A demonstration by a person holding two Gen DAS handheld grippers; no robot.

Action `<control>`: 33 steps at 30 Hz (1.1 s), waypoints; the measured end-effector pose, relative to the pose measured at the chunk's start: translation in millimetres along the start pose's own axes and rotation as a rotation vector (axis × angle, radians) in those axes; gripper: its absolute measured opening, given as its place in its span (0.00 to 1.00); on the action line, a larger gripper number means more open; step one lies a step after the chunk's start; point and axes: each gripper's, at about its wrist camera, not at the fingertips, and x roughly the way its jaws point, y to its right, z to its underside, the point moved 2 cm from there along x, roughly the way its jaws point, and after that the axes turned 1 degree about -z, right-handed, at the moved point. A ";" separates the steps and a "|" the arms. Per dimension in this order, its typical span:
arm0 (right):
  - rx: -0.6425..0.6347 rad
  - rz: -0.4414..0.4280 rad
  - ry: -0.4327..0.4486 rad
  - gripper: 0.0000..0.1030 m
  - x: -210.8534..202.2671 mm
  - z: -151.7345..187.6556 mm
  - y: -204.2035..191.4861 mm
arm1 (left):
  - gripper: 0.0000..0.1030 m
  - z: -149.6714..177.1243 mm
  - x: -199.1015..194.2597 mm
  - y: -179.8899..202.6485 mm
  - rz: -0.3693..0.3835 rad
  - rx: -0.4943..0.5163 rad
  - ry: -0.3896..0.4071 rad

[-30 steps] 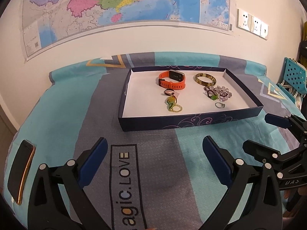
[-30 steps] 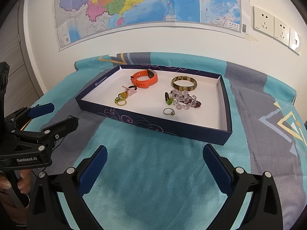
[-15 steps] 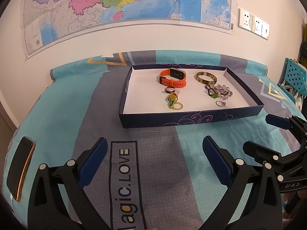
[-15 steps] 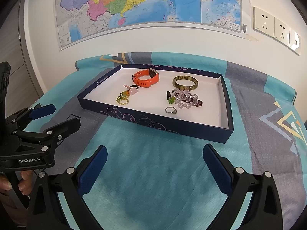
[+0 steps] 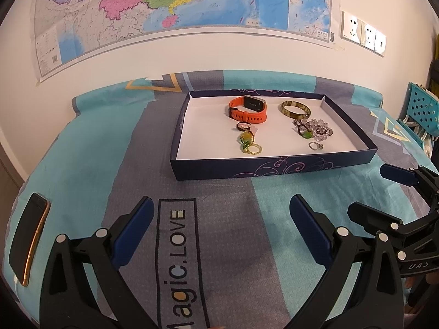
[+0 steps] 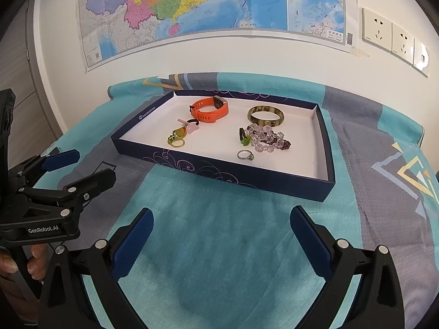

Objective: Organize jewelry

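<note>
Navy cardboard tray [image 5: 274, 168] lies ahead of both grippers on the patterned bed cover [image 6: 219, 233], long axis crosswise. Inside it: orange watch [image 5: 248, 109], bangle [image 5: 295, 109], bead bracelet [image 6: 267, 138], ring [image 6: 245, 155]. Left gripper [image 5: 219, 231] and right gripper [image 6: 219, 234] hover short of it, fingers spread, empty. Ring nearer the right. Small charms hard to make out.

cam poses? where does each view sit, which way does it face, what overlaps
Left wrist: on the left gripper, facing the wall map across the tray; own open fingers show, right gripper at right edge.
Right wrist: on the right gripper, same heading, further right; left gripper and the hand holding it at left.
Shared: tray, orange watch, bangle.
</note>
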 end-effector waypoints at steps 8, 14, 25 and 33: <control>0.007 -0.004 -0.002 0.94 1.1 0.9 0.9 | 0.95 1.1 1.4 1.9 -0.001 0.005 -0.006; 0.012 -0.006 -0.005 0.94 1.5 1.6 1.8 | 0.95 2.0 1.9 2.8 -0.001 0.005 -0.008; 0.010 -0.005 -0.009 0.94 1.2 2.2 1.3 | 0.95 2.7 2.3 3.8 0.000 0.006 -0.009; 0.010 -0.004 -0.011 0.94 0.6 2.5 1.1 | 0.95 3.9 2.9 5.5 0.001 0.005 -0.010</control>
